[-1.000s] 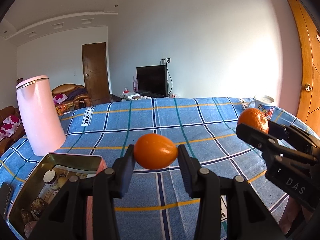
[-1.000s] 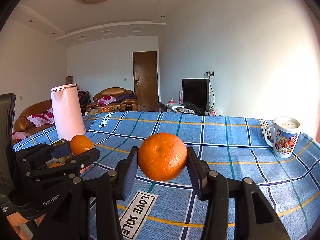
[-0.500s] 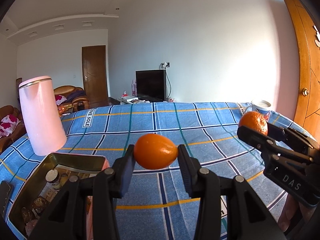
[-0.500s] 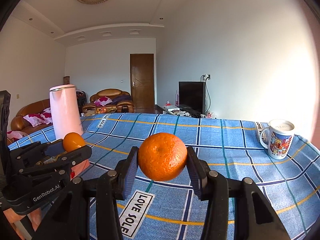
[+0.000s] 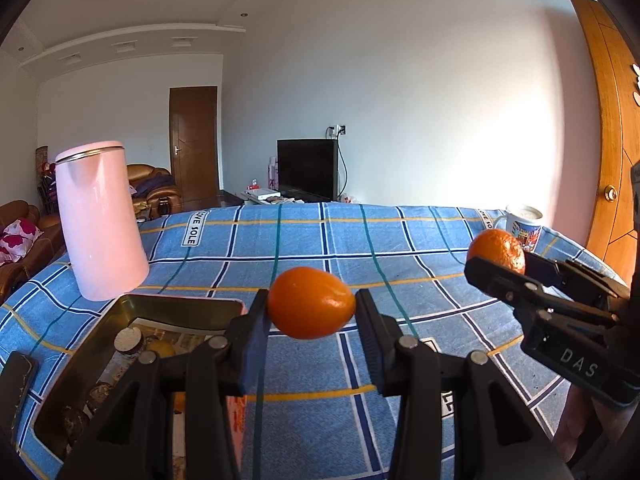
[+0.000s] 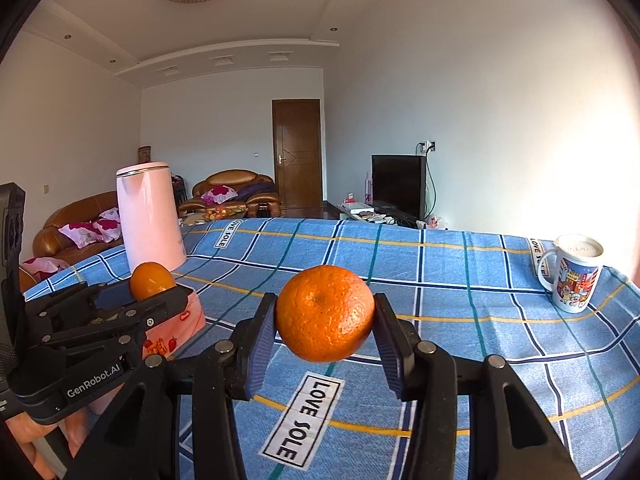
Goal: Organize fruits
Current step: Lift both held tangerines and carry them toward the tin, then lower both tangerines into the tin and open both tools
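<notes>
Blue plaid tablecloth with yellow, teal and navy lines and white "LOVE SOLE" labels (image 6: 460, 280) covers the whole work surface; pale pink tapered kettle with a metal rim (image 5: 98, 220) stands upright at the far left of the cloth; open rectangular gold-coloured metal tin (image 5: 132, 308) sits just in front of the kettle, holding small round items too dim to identify; white ceramic mug with a colourful cartoon print (image 6: 574, 276) stands at the far right edge of the cloth, well apart from the kettle. Left gripper (image 5: 311, 312), black, two-fingered, is held level above the cloth and just right of the tin, pointing toward the far edge; its jaws are closed narrow on a smooth oval orange fruit (image 5: 311, 308), which hangs clear of the cloth, pinched at both ends. Right gripper (image 6: 325, 320), black with ribbed pads, is held level beside the left one, at similar height, pointing the same way; its jaws are spread wider, clamped on a round dimpled orange mandarin (image 6: 325, 313), stem scar facing the camera, also clear of the cloth; in the left wrist view the mandarin shows in front of the mug.
</notes>
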The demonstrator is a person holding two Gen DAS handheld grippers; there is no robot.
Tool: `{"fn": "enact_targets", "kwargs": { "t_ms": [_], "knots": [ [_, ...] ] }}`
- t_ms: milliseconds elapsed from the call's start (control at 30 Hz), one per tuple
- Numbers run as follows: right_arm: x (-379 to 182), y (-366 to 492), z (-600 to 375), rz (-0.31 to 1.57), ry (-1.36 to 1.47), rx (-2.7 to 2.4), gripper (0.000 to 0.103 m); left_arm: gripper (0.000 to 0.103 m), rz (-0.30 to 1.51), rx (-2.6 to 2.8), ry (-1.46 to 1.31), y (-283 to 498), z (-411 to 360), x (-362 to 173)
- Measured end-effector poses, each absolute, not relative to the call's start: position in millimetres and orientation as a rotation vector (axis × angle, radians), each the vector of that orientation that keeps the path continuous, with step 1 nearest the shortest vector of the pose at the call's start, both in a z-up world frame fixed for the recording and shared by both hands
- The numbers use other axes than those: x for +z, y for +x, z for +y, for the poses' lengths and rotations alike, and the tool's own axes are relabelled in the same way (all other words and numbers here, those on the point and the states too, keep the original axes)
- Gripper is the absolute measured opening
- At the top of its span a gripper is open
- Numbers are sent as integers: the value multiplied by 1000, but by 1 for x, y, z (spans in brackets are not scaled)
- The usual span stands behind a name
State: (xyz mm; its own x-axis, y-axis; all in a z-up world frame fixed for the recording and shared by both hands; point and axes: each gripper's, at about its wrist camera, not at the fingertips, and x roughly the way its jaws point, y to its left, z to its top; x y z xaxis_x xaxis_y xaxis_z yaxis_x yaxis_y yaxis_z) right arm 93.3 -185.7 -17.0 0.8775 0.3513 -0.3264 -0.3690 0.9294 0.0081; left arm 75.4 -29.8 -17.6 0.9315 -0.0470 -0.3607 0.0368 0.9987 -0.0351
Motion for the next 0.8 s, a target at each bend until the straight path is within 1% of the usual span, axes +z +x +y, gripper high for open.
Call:
{"fn": "enact_targets", "kwargs": {
  "t_ms": [567,800],
  "knots": [
    [8,97,-79,371,-91,628,49,44,413,132,-89,59,67,-11],
    [5,94,-44,407,-127,692,49,44,445,176,-116,59,94,-17]
  ]
}}
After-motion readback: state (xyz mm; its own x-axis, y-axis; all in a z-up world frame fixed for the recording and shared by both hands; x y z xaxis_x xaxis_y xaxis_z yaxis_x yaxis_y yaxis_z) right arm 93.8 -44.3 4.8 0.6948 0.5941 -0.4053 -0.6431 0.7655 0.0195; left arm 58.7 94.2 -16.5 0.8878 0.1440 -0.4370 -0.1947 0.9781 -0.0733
